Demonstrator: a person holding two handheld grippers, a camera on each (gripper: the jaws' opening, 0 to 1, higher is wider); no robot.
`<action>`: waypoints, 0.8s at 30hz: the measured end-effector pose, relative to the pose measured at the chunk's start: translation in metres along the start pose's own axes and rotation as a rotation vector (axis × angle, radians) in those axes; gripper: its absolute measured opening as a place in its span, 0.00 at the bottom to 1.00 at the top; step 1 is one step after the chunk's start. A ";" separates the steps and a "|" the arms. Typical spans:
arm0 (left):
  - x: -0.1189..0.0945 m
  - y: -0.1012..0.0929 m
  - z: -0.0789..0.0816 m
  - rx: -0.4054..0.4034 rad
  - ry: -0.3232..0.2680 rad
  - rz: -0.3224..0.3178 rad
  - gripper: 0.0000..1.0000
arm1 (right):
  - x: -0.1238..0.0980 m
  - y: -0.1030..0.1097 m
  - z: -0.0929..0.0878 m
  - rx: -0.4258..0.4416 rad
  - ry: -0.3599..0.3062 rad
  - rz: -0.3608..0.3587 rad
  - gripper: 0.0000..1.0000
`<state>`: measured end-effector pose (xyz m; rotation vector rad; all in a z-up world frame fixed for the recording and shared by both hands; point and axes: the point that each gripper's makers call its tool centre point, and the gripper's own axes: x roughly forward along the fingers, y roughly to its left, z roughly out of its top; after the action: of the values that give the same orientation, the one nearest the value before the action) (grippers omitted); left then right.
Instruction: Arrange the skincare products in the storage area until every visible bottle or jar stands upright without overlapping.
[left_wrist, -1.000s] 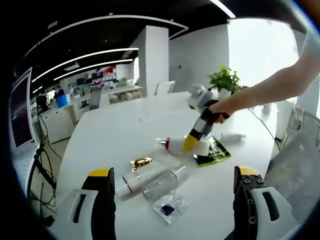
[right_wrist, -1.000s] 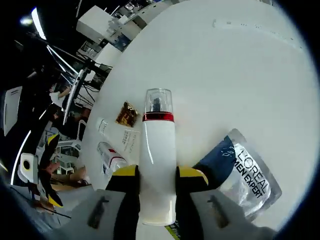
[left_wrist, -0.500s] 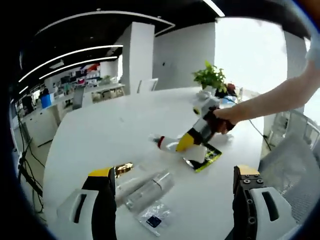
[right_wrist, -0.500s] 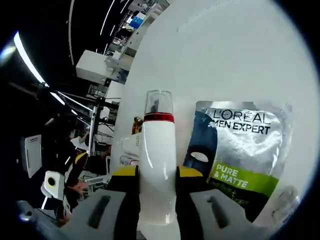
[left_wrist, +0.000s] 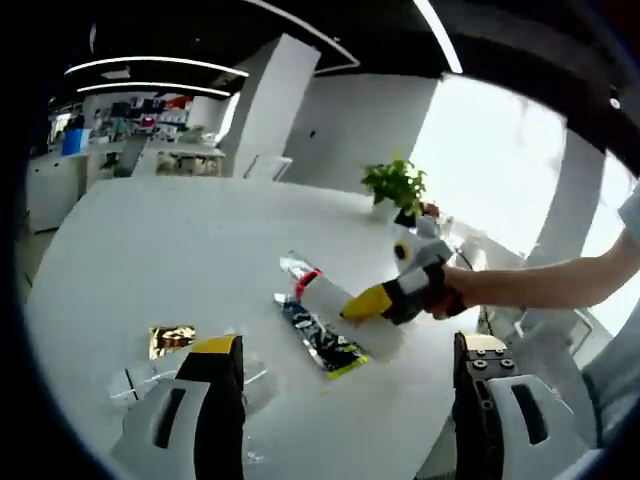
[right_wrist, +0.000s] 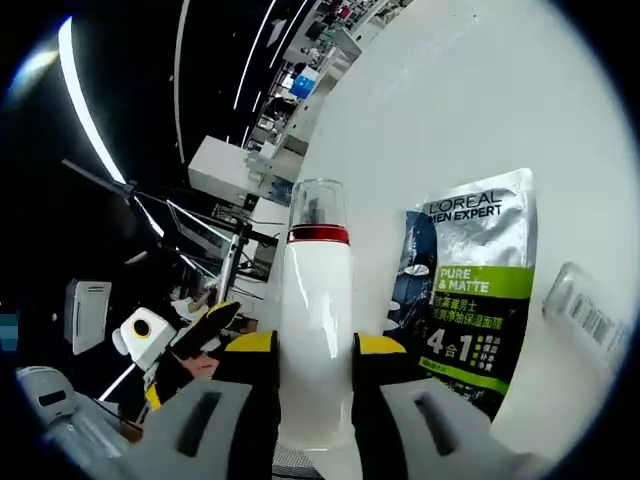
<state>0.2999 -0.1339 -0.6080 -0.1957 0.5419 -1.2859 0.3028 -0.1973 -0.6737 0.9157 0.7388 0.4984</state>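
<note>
Since a second ago the white bottle (right_wrist: 316, 330) has been lifted and swung off the tabletop (left_wrist: 120, 240), its clear cap and red collar now pointing toward the room rather than the surface. The right gripper (right_wrist: 316, 350) is clamped across the bottle's body so it can be turned upright, above the face-mask sachet (right_wrist: 465, 290). The left gripper (left_wrist: 340, 400) waits with jaws apart over what seem to be lying clear bottles (left_wrist: 255, 370), near a gold packet (left_wrist: 172, 339).

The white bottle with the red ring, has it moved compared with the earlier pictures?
Yes. The white bottle, clamped in the right hand-held gripper, has shifted across the sachet on the table, now covering its far end.
</note>
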 end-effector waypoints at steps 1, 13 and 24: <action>0.002 -0.003 0.004 -0.042 -0.016 -0.021 0.81 | -0.001 0.003 0.000 -0.003 -0.006 0.009 0.25; 0.038 -0.004 0.030 -0.246 -0.104 -0.131 0.77 | -0.011 0.035 -0.003 -0.065 -0.056 0.099 0.25; 0.059 0.000 0.040 -0.411 -0.124 -0.204 0.77 | -0.013 0.060 -0.002 -0.092 -0.076 0.170 0.25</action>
<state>0.3299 -0.1957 -0.5894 -0.6831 0.6885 -1.3375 0.2881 -0.1732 -0.6193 0.9105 0.5670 0.6391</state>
